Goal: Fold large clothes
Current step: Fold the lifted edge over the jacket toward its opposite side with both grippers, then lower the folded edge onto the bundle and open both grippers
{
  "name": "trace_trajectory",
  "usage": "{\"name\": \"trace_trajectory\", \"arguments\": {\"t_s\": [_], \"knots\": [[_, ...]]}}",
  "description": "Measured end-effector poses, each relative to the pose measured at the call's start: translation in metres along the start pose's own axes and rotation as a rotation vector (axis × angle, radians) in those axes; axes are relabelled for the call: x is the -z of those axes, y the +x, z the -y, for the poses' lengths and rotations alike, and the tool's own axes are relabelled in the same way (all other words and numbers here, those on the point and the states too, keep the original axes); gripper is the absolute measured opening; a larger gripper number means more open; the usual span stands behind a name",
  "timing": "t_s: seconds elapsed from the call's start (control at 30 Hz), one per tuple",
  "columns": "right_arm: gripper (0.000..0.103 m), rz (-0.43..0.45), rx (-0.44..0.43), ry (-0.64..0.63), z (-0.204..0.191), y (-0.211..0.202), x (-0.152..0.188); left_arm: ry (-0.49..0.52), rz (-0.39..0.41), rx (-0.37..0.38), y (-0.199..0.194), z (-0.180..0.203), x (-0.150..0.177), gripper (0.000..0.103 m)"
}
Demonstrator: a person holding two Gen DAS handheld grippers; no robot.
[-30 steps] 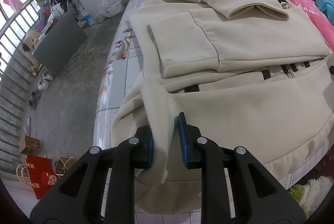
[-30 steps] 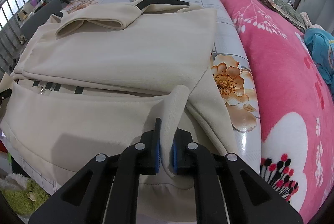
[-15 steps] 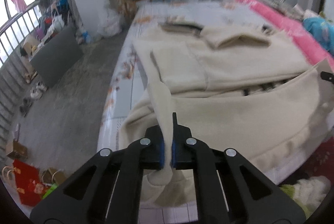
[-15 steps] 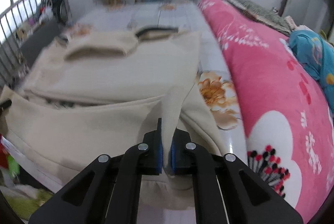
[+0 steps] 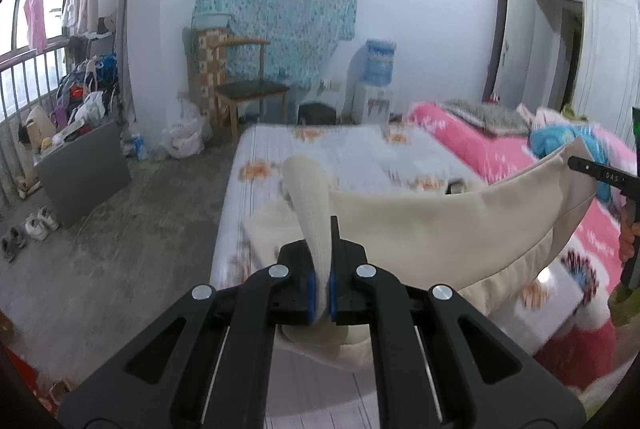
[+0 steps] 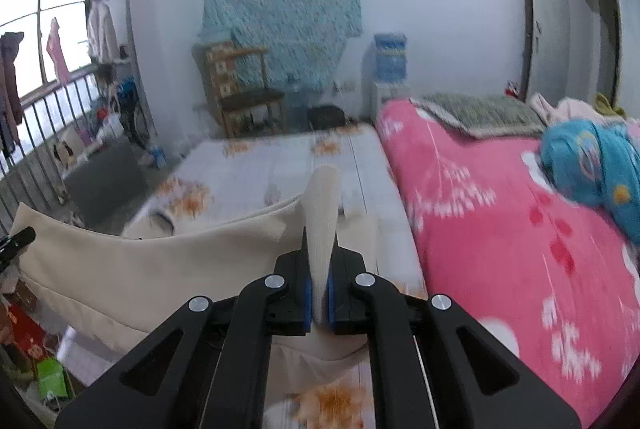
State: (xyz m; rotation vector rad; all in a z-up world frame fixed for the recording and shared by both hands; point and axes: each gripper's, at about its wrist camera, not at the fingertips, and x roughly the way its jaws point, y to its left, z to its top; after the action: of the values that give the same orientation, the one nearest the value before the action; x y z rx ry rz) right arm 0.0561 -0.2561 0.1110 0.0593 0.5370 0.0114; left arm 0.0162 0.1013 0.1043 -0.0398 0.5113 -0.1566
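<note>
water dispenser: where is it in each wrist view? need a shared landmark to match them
Left wrist: water dispenser stands against the back wall, right of centre, beyond the far end of the bed.
Right wrist: water dispenser stands against the back wall, right of centre, just above the pink blanket.
Shared landmark: the wooden chair left of it, under the teal cloth.

Showing soft matt cream cloth with ribbed hem on the jacket (image 5: 440, 225), matt black plastic with blue pads on the fingers (image 6: 308, 297), fluffy pink blanket (image 6: 500, 229), glossy bed sheet (image 5: 360, 149).
</note>
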Motion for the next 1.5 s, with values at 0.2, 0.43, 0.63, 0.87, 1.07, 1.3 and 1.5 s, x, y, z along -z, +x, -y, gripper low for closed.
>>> {"name": "trace_trajectory", "arguments": {"t_s": [0.2,0.43,0.63,0.87,1.07,1.3,1.5], "knots": [[0.005,-0.013,-0.052,0.016,0.015,0.085,-0.054,0.004,-0.020,-0.003,0.087,-0.023,-0.050,0.005],[0.013,-0.306,-0.046,0.095,0.037,0.246,-0.042,-0.095,-0.344,-0.013,0.254,-0.059,-0.039,0.017],[0.017,-0.384,0.025,0.191,0.070,0.250,-0.017,-0.165,-0.360,-0.051,0.254,-0.075,-0.024,0.030],[0.017,-0.355,-0.153,0.106,0.058,0.157,0.018,-0.179,-0.325,0.188,0.183,-0.048,0.003,0.036],[0.011,-0.524,-0.045,0.142,0.076,0.156,0.094,-0.171,-0.481,0.066,0.196,-0.046,0.066,0.037],[0.015,-0.406,0.007,0.029,0.032,0.105,0.066,-0.125,-0.362,0.087,0.152,-0.033,0.049,0.056],[0.053,-0.441,-0.055,-0.005,-0.017,0.122,0.096,-0.037,-0.510,0.029,0.171,-0.002,0.079,0.088]]}}
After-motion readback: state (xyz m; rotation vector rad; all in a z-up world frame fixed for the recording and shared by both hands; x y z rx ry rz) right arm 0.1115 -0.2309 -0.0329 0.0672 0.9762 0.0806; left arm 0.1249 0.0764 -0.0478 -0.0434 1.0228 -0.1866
